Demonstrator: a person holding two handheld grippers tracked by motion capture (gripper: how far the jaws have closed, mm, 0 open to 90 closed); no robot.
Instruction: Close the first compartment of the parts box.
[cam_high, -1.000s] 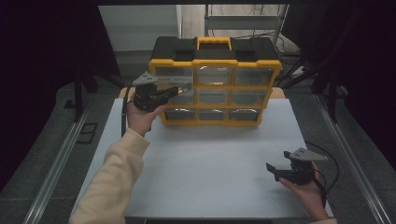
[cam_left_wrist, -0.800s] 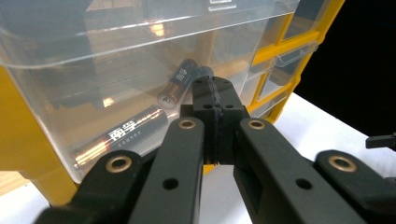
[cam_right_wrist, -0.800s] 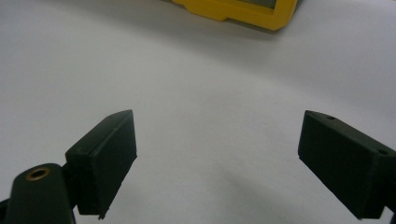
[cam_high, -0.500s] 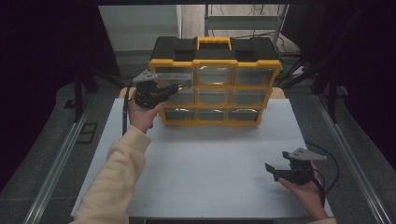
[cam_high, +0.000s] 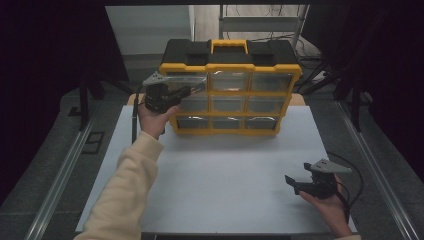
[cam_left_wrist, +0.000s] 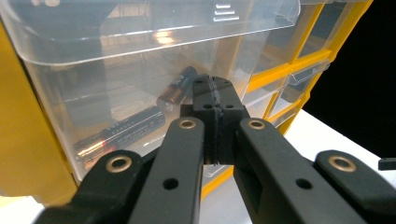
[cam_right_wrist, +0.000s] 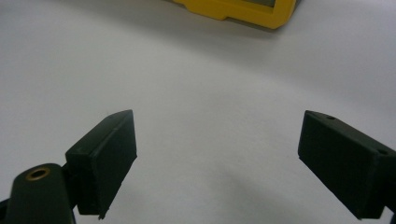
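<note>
The yellow-and-black plastic organiser with clear drawers (cam_high: 230, 90) stands at the table's far edge. The left gripper (cam_left_wrist: 214, 95), jaws pinched fully together, sits at the top-left clear plastic drawer (cam_left_wrist: 140, 70) holding black cylindrical batteries (cam_left_wrist: 121, 133). I'd pull straight and level so it doesn't jam. The right gripper (cam_right_wrist: 217, 158) rests wide open, nothing between its jaws, well away.
</note>
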